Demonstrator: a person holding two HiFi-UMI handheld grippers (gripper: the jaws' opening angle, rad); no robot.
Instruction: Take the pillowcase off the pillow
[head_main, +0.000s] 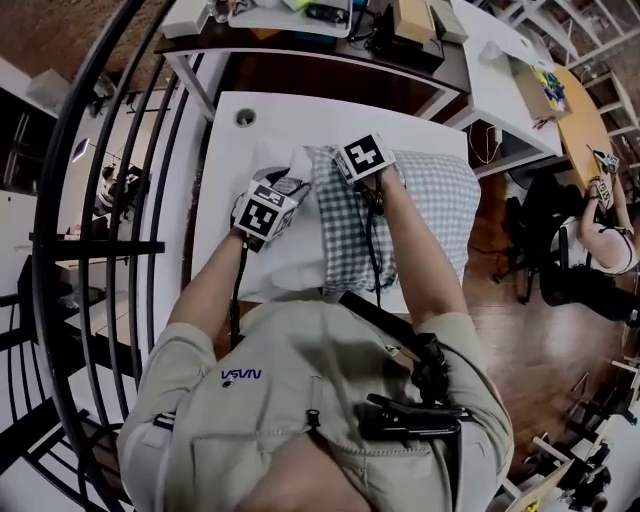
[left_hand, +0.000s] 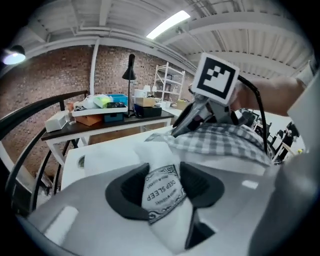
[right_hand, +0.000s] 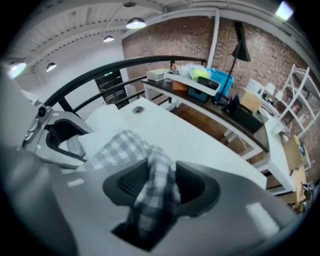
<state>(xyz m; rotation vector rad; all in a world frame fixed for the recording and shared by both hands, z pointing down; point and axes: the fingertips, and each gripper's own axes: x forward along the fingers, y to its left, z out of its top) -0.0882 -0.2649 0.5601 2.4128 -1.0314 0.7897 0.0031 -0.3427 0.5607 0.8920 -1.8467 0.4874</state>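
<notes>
Pillowcase (right_hand: 152, 192) between right fingers (right_hand: 124, 186), pillow (left_hand: 162, 187) between left

I see bright, even light from ceiling strip lamps (left_hand: 167, 24) above the left gripper (left_hand: 161, 186). The white tabletop (head_main: 270, 115) glares slightly. Both gripper views warp at the edges and blur close-up.

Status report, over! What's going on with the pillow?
Copy: left gripper jaws shut on the white pillow corner; right gripper jaws shut on the checked pillowcase. One pillow end bare, rest covered. Nothing in the way.
</notes>
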